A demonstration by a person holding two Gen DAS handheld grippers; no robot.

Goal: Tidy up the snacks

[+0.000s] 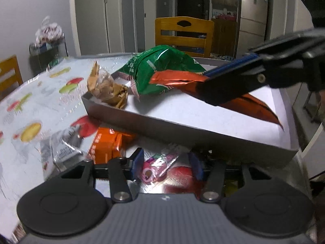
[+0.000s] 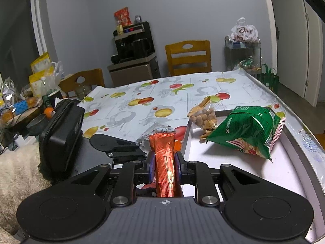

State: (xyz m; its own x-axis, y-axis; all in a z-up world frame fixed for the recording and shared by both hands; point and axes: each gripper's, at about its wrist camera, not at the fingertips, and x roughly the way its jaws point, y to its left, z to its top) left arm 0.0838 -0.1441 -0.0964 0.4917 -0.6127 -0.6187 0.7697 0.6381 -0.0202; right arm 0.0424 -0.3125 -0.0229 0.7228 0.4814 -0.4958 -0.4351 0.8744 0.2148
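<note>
Your worktop point(image 2: 162, 99) wears a glossy fruit-print cloth, with wooden chairs point(image 2: 187, 58) against grey walls. Your right gripper point(image 2: 163, 165) is clamped on a crinkly orange foil packet point(image 2: 164, 162) over the white tray point(image 1: 182, 126), where a puffy green bag point(image 2: 247, 130) lies. Your left gripper point(image 1: 165, 165) stands part-open around a pink wrapped candy point(image 1: 156, 165); contact is unclear.

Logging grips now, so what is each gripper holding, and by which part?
Right gripper pinches the orange packet mid-length. Left gripper straddles a pink candy; grip unclear.

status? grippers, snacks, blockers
Right gripper shut on orange packet, above tray. Left gripper around pink candy. No blockers.
</note>
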